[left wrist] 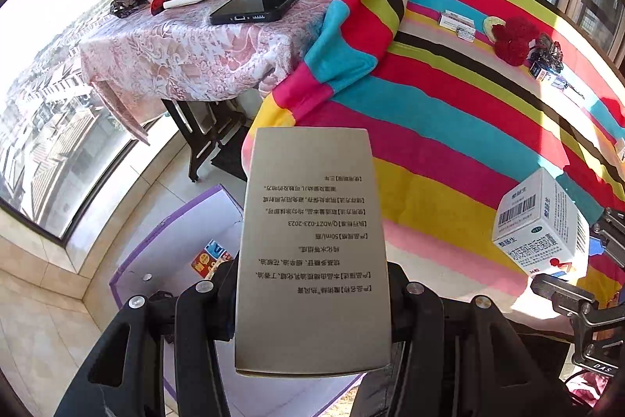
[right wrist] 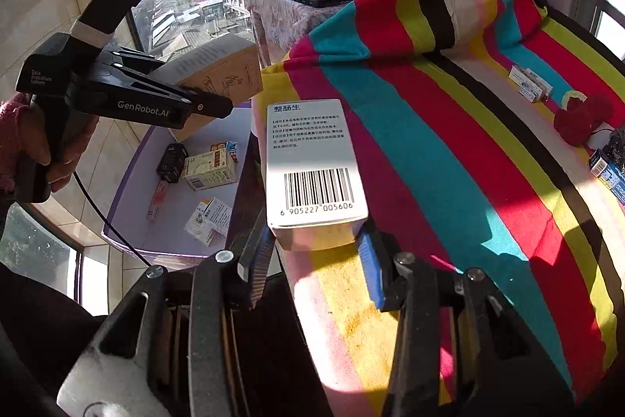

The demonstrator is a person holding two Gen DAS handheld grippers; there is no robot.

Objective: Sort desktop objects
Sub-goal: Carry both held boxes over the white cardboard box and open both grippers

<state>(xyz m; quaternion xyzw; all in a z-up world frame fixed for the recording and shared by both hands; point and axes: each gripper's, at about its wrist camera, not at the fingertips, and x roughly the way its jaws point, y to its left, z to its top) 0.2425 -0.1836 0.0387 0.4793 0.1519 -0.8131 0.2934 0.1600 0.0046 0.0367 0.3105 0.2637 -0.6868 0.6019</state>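
Observation:
My left gripper point(left wrist: 312, 299) is shut on a tall grey-tan printed box point(left wrist: 312, 249), held over the purple-edged tray point(left wrist: 156, 253) at the table's left side. In the right wrist view this gripper point(right wrist: 218, 104) and its box point(right wrist: 222, 73) hang above the same tray point(right wrist: 175, 221). My right gripper point(right wrist: 316, 253) is shut on a white medicine box with a barcode point(right wrist: 314, 167), held over the striped cloth's left edge. That box also shows in the left wrist view point(left wrist: 539, 225).
The tray holds several small boxes point(right wrist: 211, 169) and a black item point(right wrist: 171, 163). On the striped cloth point(left wrist: 449, 127) lie small boxes point(left wrist: 457, 22), a red pompom point(left wrist: 511, 40) and keys point(left wrist: 547, 57). A side table point(left wrist: 187, 45) carries a phone and black flask.

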